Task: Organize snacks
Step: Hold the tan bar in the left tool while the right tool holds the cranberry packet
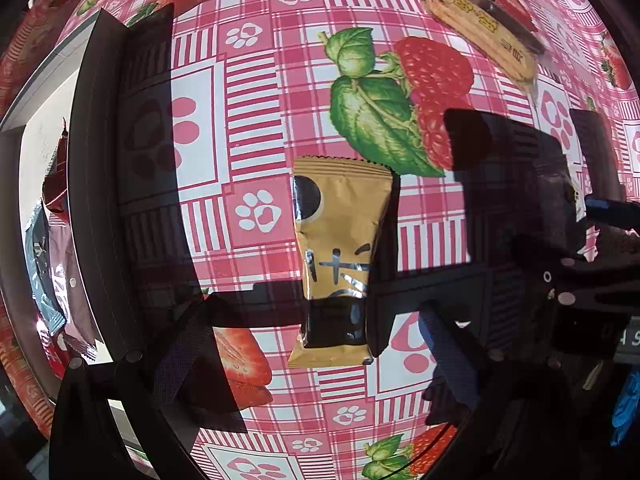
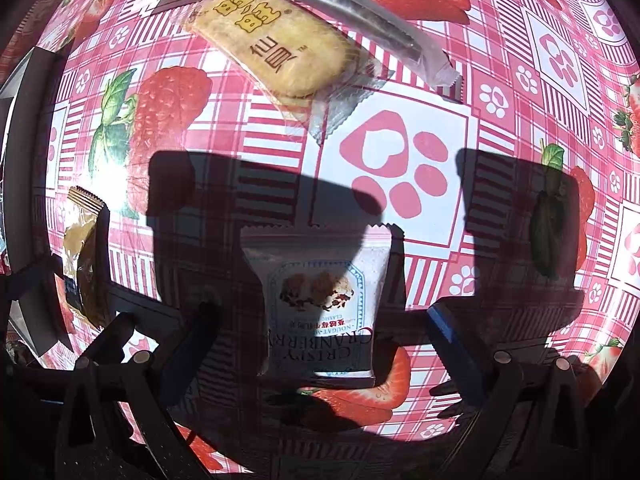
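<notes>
The white snack packet (image 2: 320,300) in the right wrist view has words on it. They are upside down. The big dark letters say "CRISPY" and "CRANBERRY". A smaller line above them starts with "NOUGAT". There is also a thin line of red Chinese letters, too small to read.

The see-through rice cracker packet (image 2: 272,40) has big yellow Chinese letters that say "旺旺". Next to them are dark letters, "仙贝". They lie sideways.

The gold snack packet (image 1: 340,256) in the left wrist view has shiny Chinese writing on it. I cannot tell what it says.

The long silver stick packet (image 2: 372,28) shows no words.
</notes>
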Demonstrator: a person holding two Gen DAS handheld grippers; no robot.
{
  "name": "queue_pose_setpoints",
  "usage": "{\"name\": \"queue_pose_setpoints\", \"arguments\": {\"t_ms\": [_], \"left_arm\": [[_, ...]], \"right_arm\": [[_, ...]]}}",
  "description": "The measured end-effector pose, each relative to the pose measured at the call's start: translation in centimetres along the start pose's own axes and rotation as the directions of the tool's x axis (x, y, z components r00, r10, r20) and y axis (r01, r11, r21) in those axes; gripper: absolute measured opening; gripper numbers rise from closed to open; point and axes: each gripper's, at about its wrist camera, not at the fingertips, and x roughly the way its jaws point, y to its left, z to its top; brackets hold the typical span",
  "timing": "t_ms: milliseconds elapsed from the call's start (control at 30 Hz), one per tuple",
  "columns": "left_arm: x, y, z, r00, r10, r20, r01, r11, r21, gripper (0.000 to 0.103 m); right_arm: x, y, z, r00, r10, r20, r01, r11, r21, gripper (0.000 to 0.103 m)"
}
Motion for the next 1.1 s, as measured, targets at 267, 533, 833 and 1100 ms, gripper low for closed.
{"name": "queue_pose_setpoints", "arguments": {"t_ms": [267, 533, 833, 1100], "left_arm": [[0.0, 0.0, -0.1, 1.0, 0.001, 0.007, -0.001, 1.0, 0.0, 0.103], [0.0, 0.0, -0.1, 1.0, -0.001, 0.001, 0.001, 1.0, -0.009, 0.103], [-0.1, 0.1, -0.3, 1.0, -0.001, 0.03, 0.002, 1.0, -0.021, 0.103], [-0.5, 0.0, 0.0, 1.0, -0.002, -0.004, 0.002, 1.0, -0.03, 0.096]], "right_arm": [[-0.1, 0.1, -0.4, 1.0, 0.004, 0.029, -0.004, 1.0, -0.002, 0.103], [-0.1, 0.0, -0.5, 1.0, 0.006, 0.029, -0.006, 1.0, -0.003, 0.103], [0.3, -0.1, 0.3, 1.0, 0.007, -0.019, -0.007, 1.0, 0.001, 0.103], [0.2, -0.2, 1.2, 1.0, 0.01, -0.028, -0.01, 1.0, 0.019, 0.101]]}}
